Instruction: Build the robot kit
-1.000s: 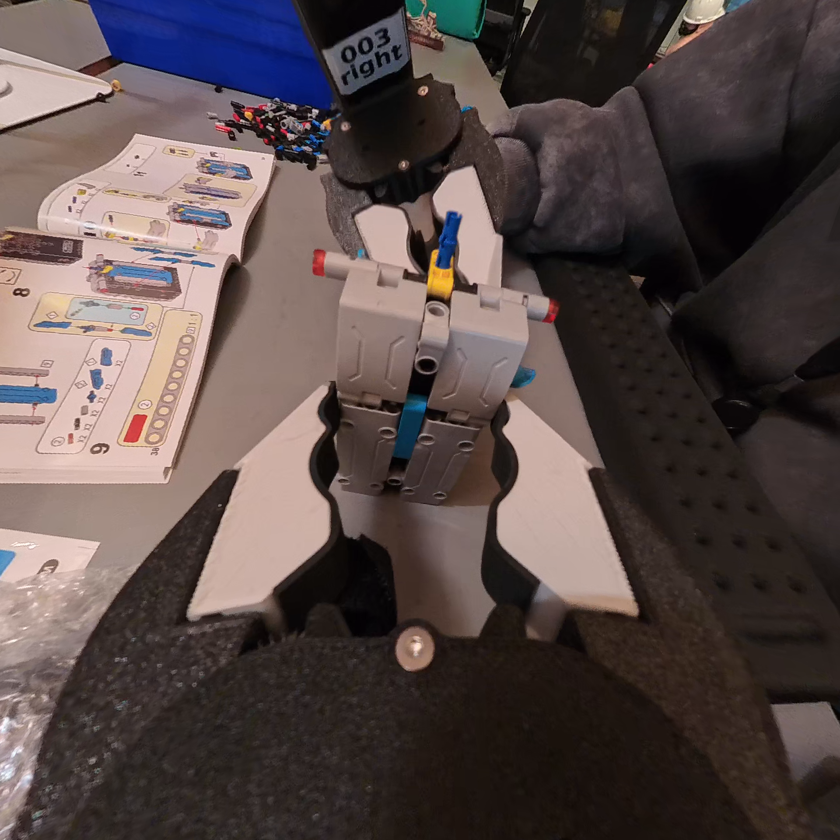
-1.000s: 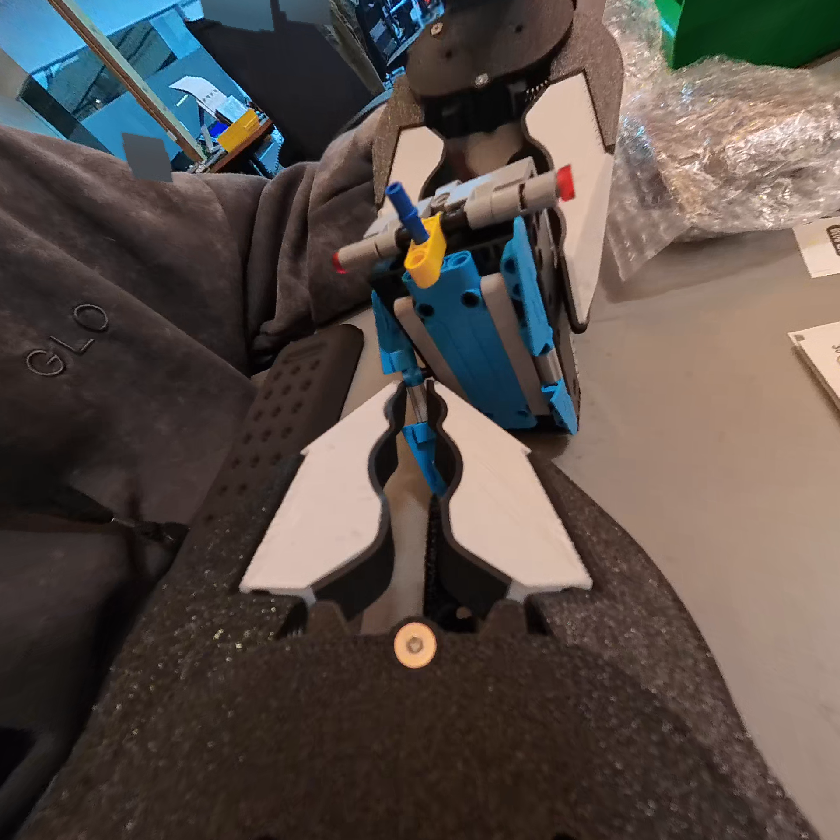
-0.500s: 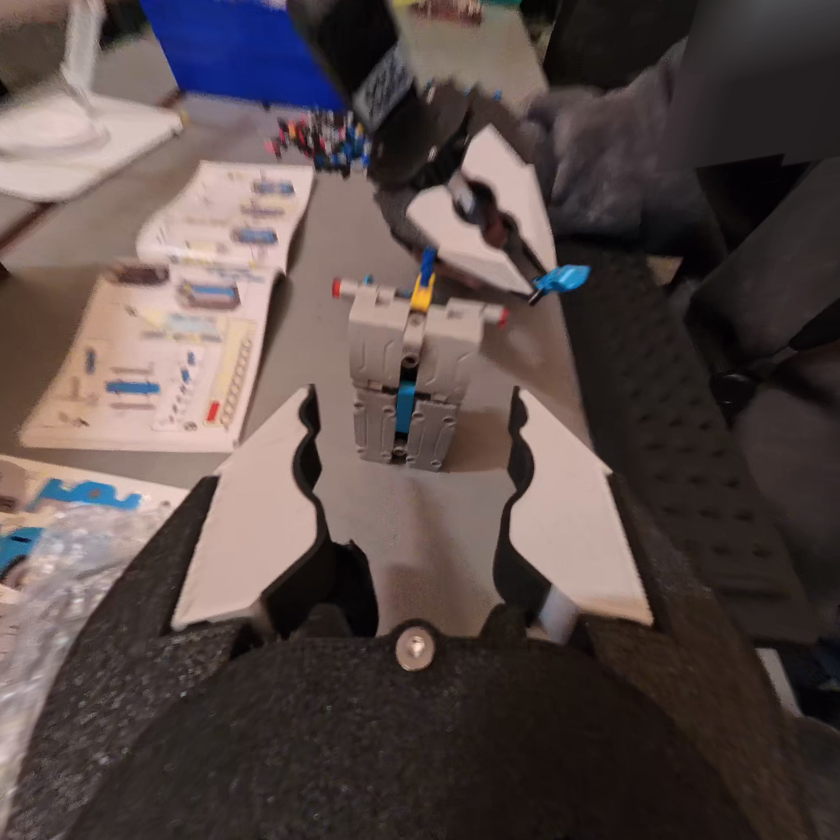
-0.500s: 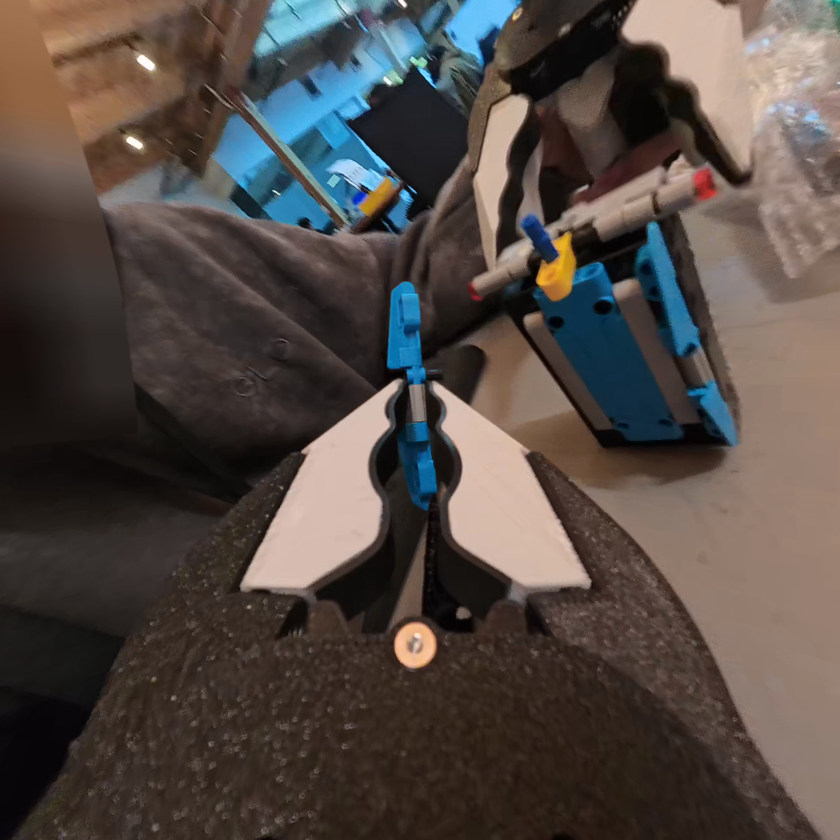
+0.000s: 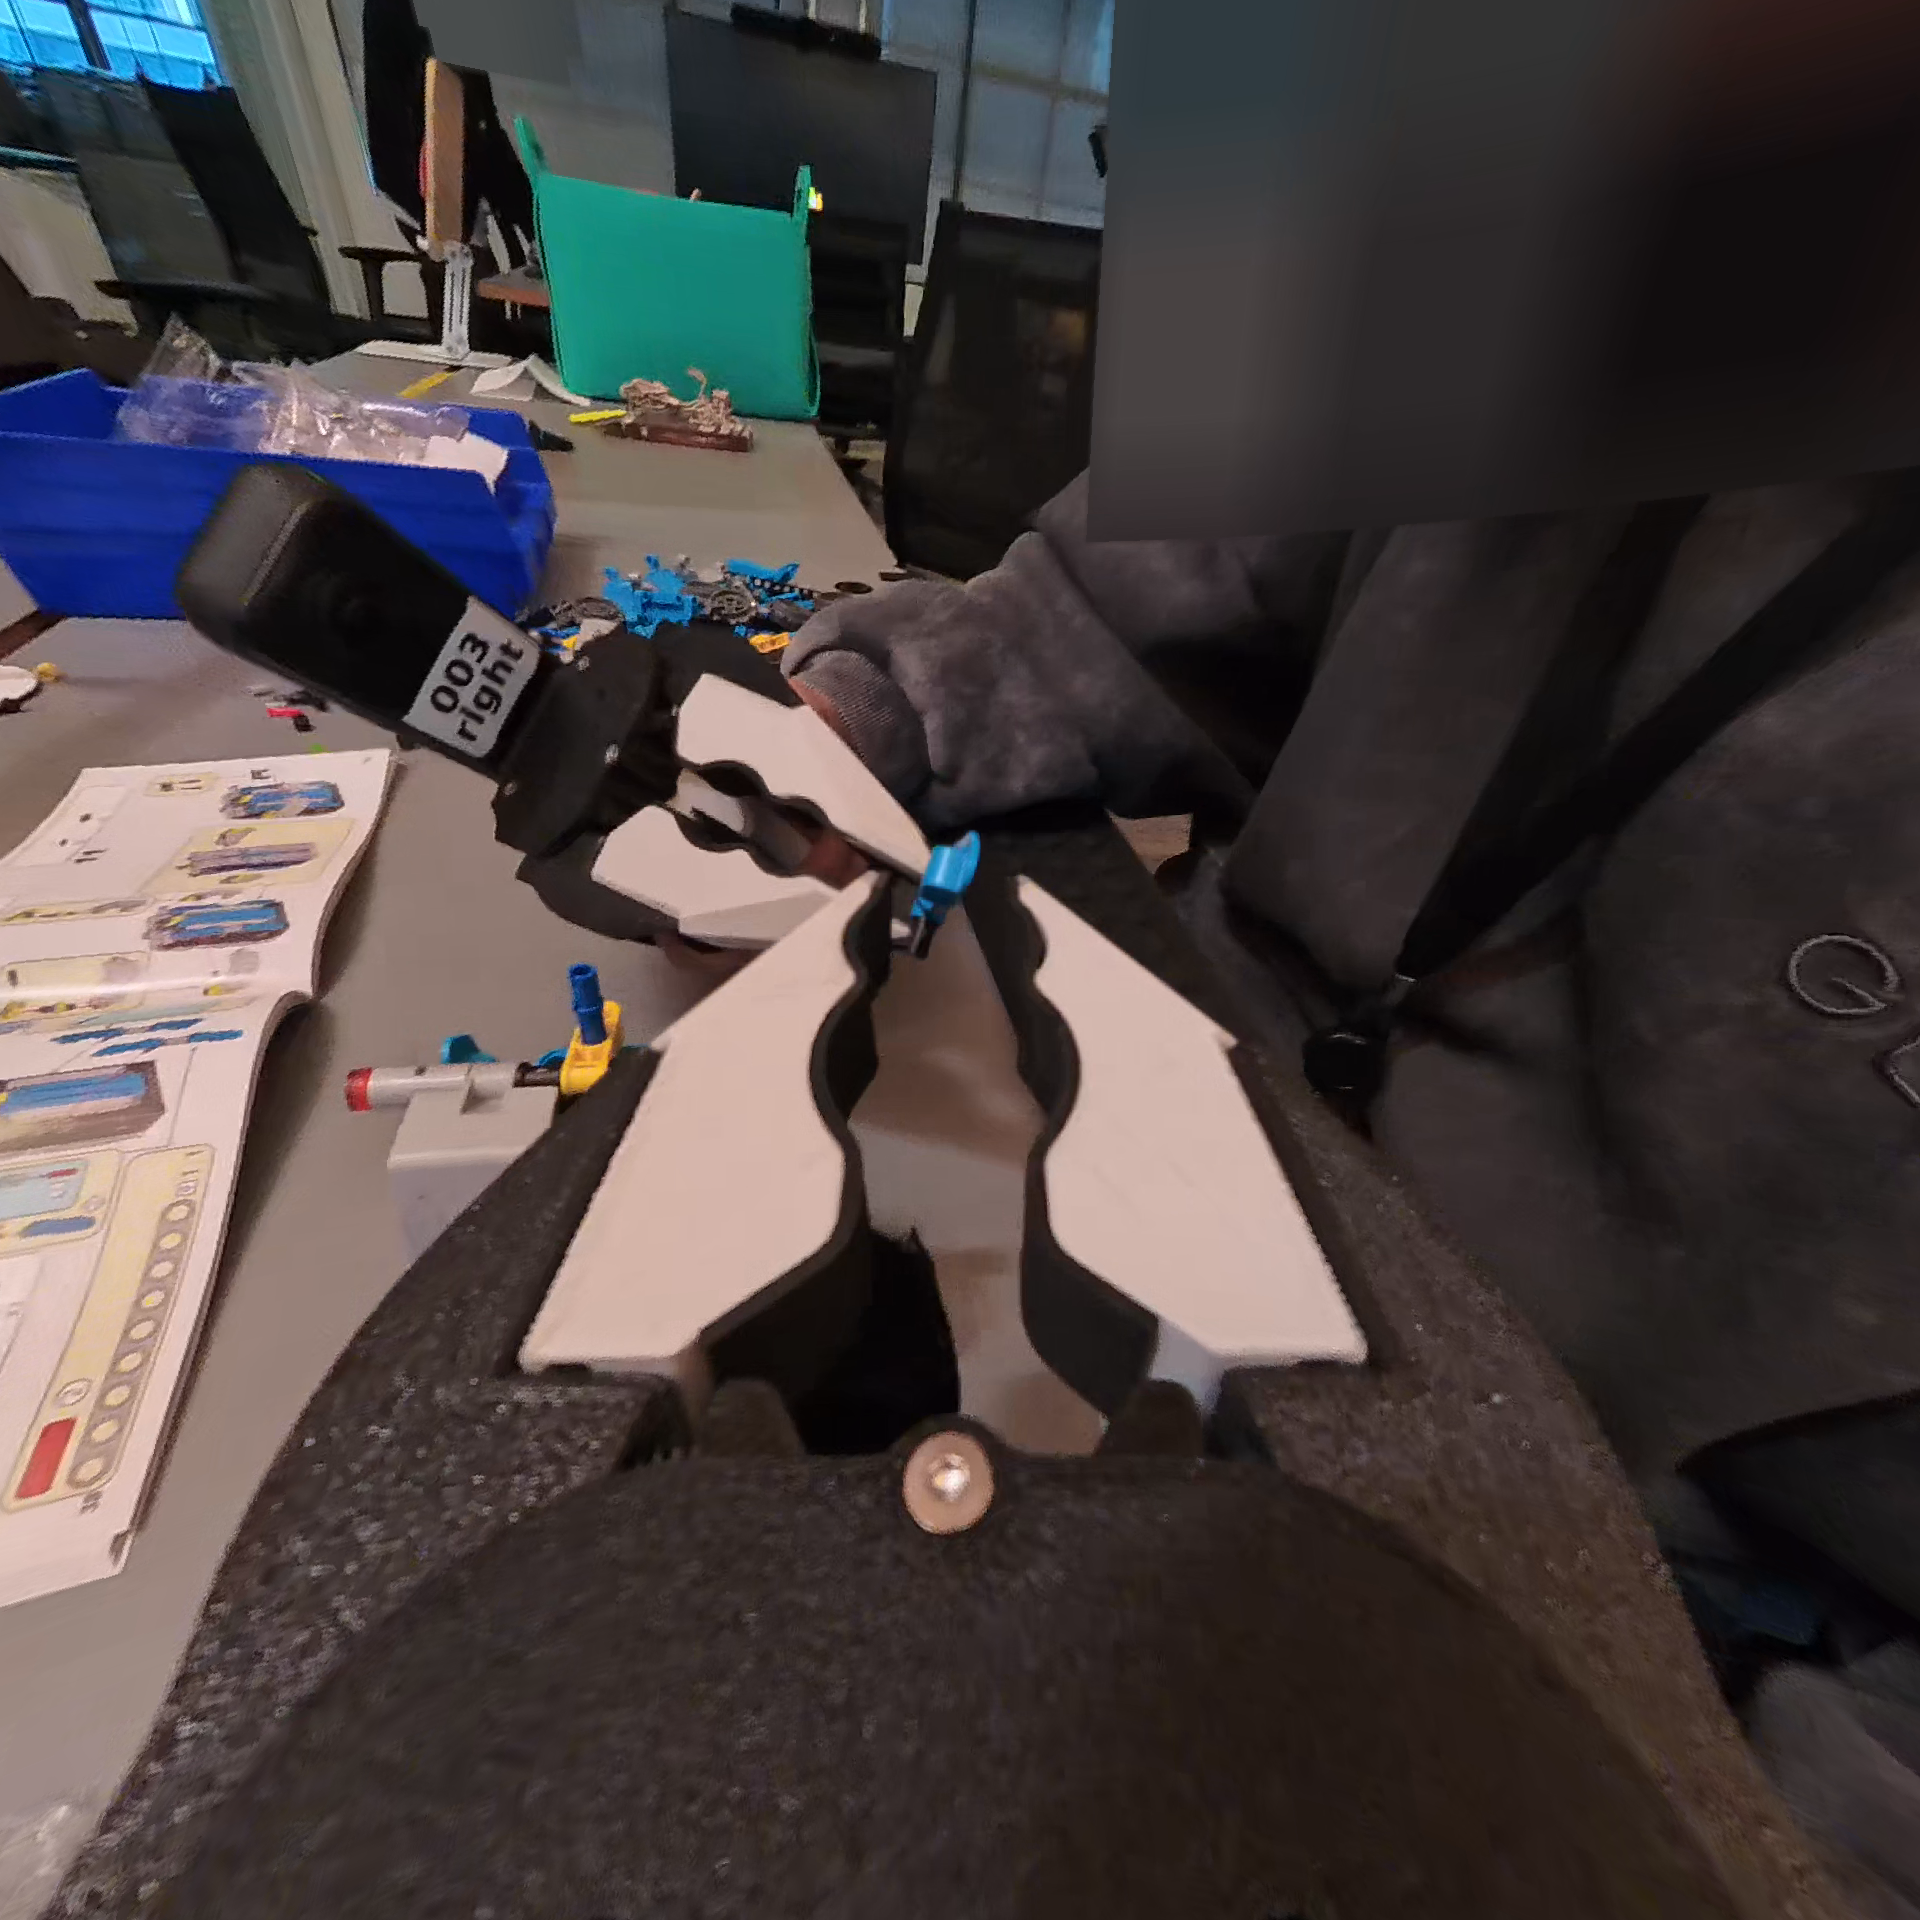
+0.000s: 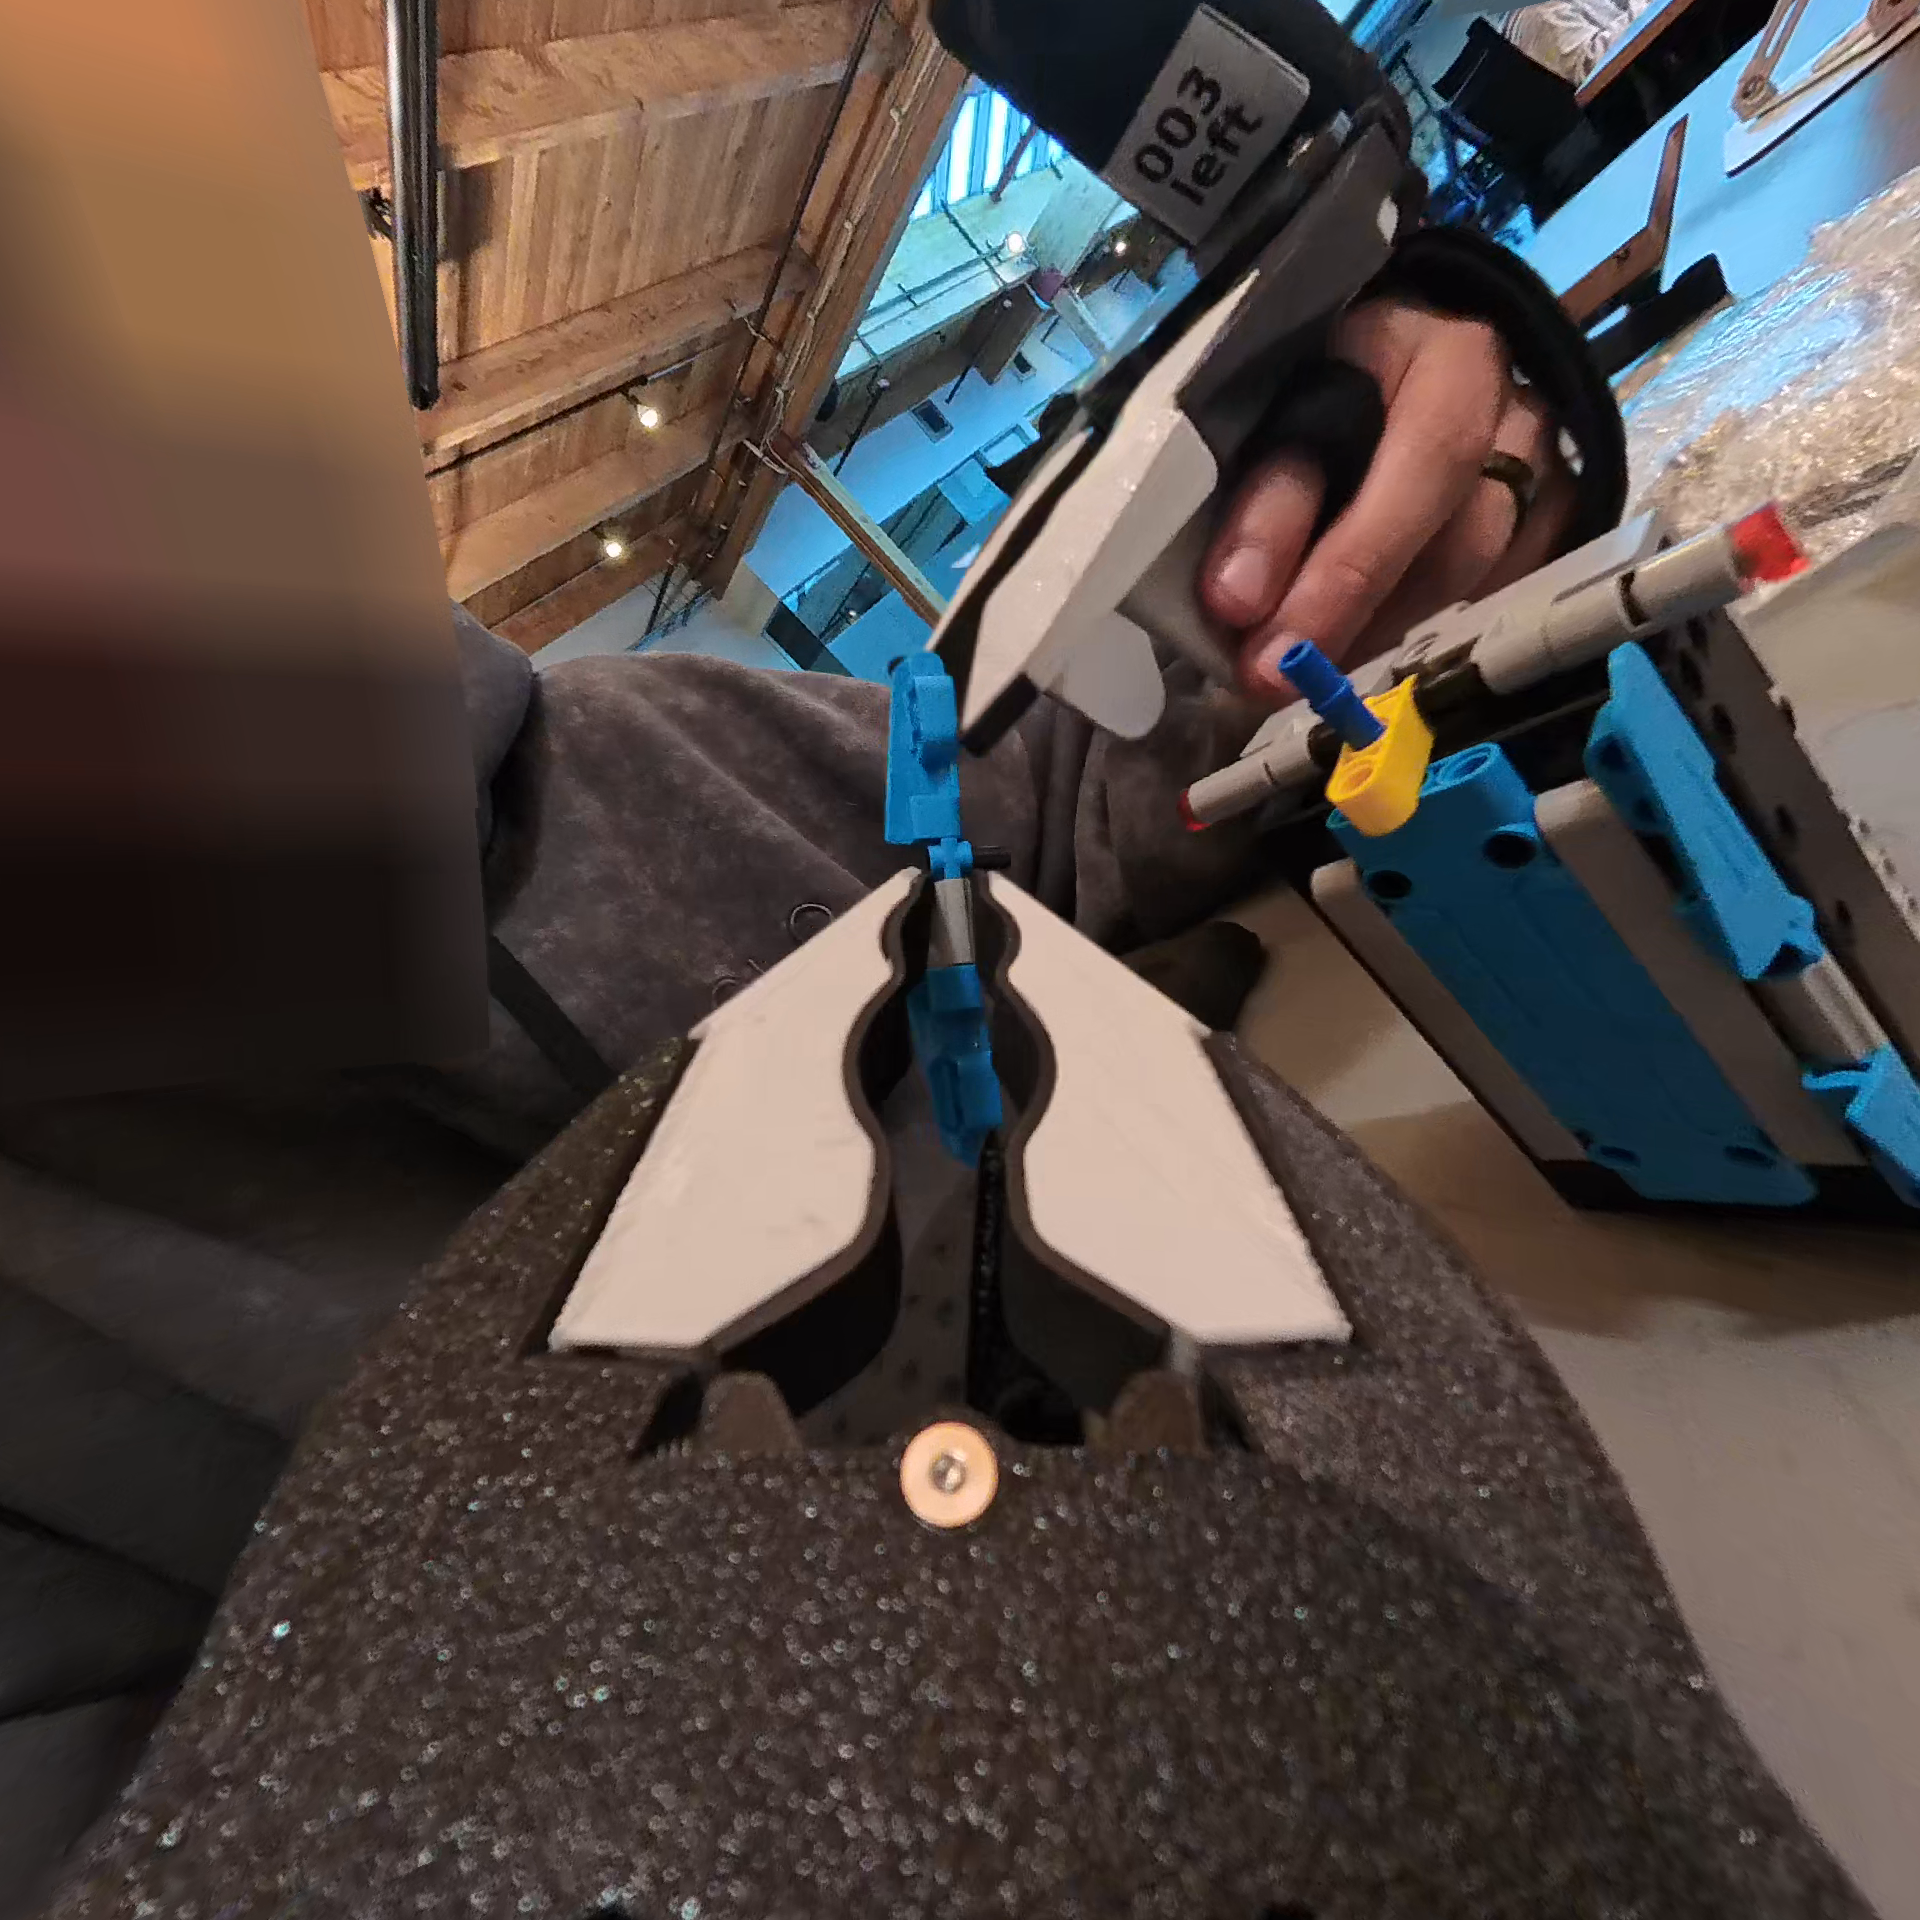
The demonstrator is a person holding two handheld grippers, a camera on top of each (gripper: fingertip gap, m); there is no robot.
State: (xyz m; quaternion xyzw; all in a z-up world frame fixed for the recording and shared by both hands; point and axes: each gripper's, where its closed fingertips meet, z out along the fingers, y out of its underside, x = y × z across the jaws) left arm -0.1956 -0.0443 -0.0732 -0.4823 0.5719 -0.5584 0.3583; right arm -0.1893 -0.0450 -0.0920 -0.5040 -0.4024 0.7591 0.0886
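Slim blue-and-grey brick piece point(image 6: 940, 914) upright, pinched in right tool point(image 6: 951, 883), beside brick model point(image 6: 1621, 935).

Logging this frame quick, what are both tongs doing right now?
Left tongs: open, empty, tips flanking the blue brick piece.
Right tongs: shut on the blue brick piece.
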